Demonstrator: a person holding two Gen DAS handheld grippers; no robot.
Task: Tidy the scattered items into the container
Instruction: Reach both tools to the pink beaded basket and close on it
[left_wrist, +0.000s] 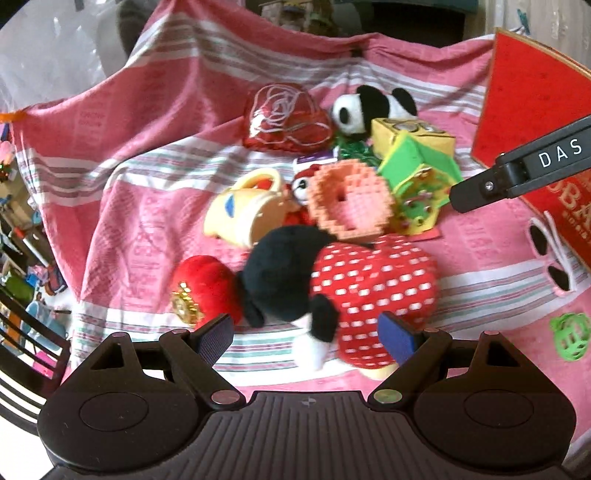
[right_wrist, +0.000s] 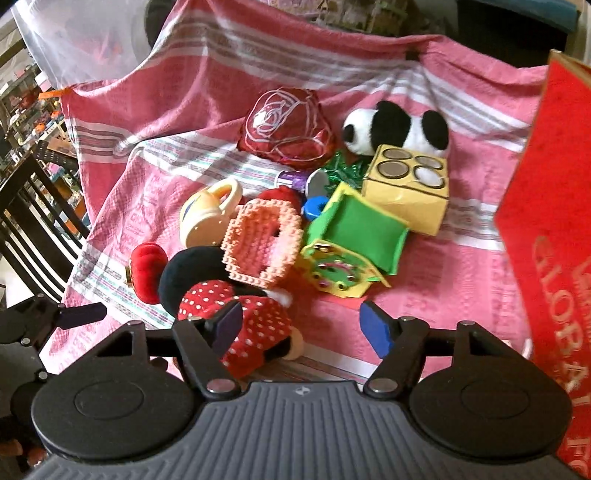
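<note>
Nearby, both hand-held grippers (left_wrist: 308, 334) (right_wrist: 301, 326) gape wide; red box (right_wrist: 554, 221) interior unseen.

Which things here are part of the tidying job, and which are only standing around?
For the job: polka-dot mouse plush, panda plush, pink block basket, yellow cube, sunglasses, red box.

Not for the job: striped pink cloth, dark chair.
</note>
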